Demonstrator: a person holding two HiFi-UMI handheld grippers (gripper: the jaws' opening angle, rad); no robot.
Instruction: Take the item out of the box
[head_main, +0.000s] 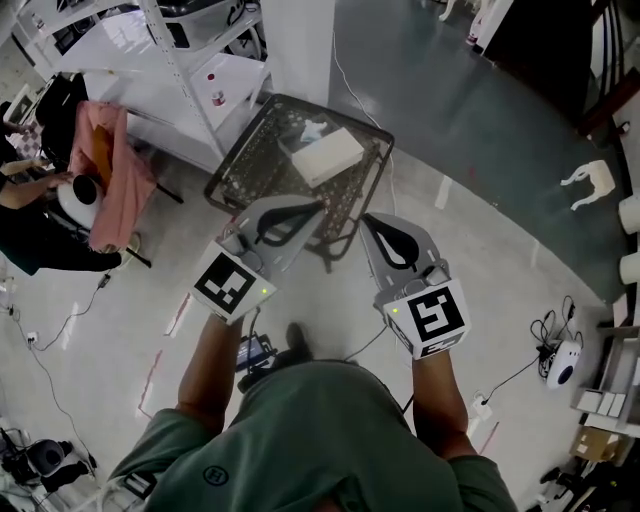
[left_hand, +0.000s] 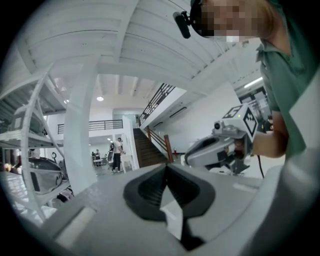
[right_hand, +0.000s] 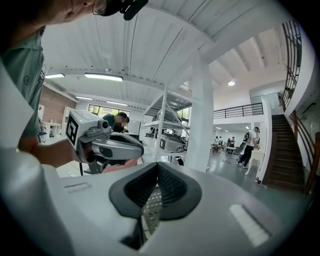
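A dark wire-mesh box stands on the pale floor, and a white rectangular item lies inside it toward the right. My left gripper hovers over the box's near edge, shut and empty. My right gripper is held beside it at the near right corner, also shut with nothing in it. In the left gripper view the jaws meet at the tip and the right gripper shows beyond. In the right gripper view the jaws are together, with the left gripper off to the left.
White shelving and a white pillar stand behind the box. At the left, a pink cloth hangs over a chair beside a seated person. Cables and a white device lie on the floor at the right.
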